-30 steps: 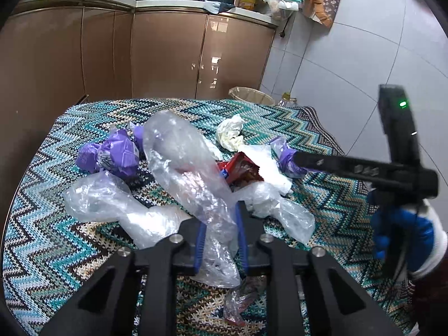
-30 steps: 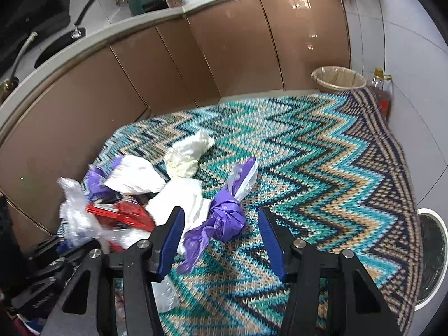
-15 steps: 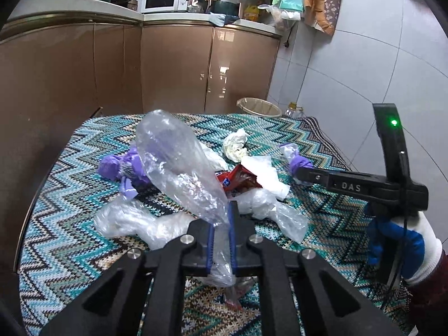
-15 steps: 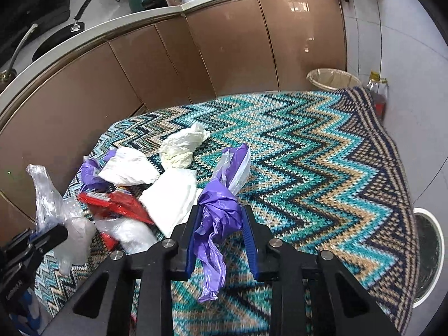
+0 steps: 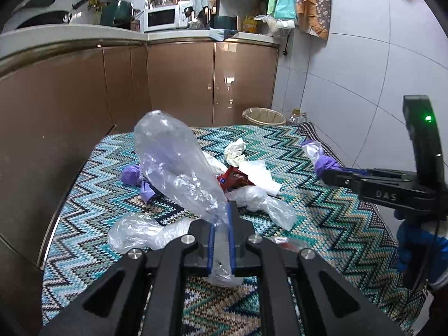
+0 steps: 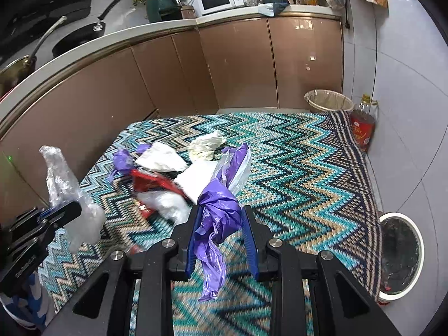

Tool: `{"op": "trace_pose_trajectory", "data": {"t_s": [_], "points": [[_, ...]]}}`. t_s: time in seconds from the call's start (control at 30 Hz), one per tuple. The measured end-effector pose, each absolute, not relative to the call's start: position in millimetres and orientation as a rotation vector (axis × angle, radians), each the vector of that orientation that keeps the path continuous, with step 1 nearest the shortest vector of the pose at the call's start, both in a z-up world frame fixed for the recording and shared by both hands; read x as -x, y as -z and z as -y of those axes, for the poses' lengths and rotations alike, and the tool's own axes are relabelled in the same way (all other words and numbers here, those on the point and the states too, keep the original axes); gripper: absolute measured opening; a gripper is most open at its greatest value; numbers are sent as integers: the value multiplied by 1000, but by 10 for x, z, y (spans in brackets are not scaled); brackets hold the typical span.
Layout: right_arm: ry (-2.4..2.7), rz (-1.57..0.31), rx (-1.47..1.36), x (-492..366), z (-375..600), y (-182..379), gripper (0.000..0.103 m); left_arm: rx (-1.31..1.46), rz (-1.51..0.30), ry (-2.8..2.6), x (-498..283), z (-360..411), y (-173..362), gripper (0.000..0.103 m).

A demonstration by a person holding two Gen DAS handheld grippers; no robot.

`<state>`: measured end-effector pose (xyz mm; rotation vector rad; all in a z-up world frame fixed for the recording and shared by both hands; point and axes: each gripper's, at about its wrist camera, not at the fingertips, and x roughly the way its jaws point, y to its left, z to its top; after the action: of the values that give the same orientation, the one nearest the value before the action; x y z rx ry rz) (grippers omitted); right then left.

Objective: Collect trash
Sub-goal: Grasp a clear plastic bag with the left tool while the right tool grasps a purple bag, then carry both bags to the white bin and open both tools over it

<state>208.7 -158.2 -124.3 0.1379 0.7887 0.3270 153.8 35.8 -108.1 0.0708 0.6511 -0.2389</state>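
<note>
Mid-collection, both grippers loaded. Left gripper (image 5: 221, 240) clamped on a clear bag (image 5: 173, 165), lifted off the cloth (image 5: 322, 218) and leaning toward 11 o'clock. Right gripper (image 6: 221, 240) pinched on a purple bag (image 6: 218, 204), tail dangling toward 6 o'clock, clear end poking toward 1 o'clock.

Step in hand, by judgement: carrying two pieces away from the pile. Next move likely calls for a trip to the bin (image 6: 329, 100) at 1 o'clock in the right view, beyond the far edge of the cloth, then a release over its mouth. Light film may cling to the pads, so a shake may be needed. A second, white-rimmed bin (image 6: 400, 254) at 4 o'clock, beside the cloth; which one is meant, cannot tell.

Count of trash left on the cloth, in the left view:
- purple bag: one (image 5: 134, 176), at 10 o'clock from the gripper
- clear bags: two, one (image 5: 140, 232) at 9 o'clock, one (image 5: 266, 201) at 2 o'clock
- red wrapper: one (image 5: 235, 176)
- white paper: one flat sheet (image 5: 257, 173), one crumpled wad (image 5: 235, 151)
- a further white piece behind the held bag, mostly hidden

Held: two. Bins: two.
</note>
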Motion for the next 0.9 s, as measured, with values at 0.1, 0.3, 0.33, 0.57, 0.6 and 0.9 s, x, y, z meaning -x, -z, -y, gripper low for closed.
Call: {"op": "trace_pose_trajectory", "data": {"t_s": [0.1,0.3,0.33,0.57,0.6,0.9], "points": [[-332,-773,-131,-1936,1577,1166,27,-97,-632,232,-1405,-312,1028,7],[-340,-741,-131,-1649,1629,1022,27,-140,-597,227,-1179,-222,899,7],[-340,-738,-132,-1616,1639,1010,27,-146,-592,228,-1149,-201,879,7],[-337,-707,-141,-1377,1780,920,27,-197,-558,241,-983,13,748,7],[-336,-702,-145,-1348,1803,910,27,-202,-557,242,-975,30,743,7],[-321,-663,-184,-1191,2097,864,27,-281,-549,267,-929,382,684,7]]}}
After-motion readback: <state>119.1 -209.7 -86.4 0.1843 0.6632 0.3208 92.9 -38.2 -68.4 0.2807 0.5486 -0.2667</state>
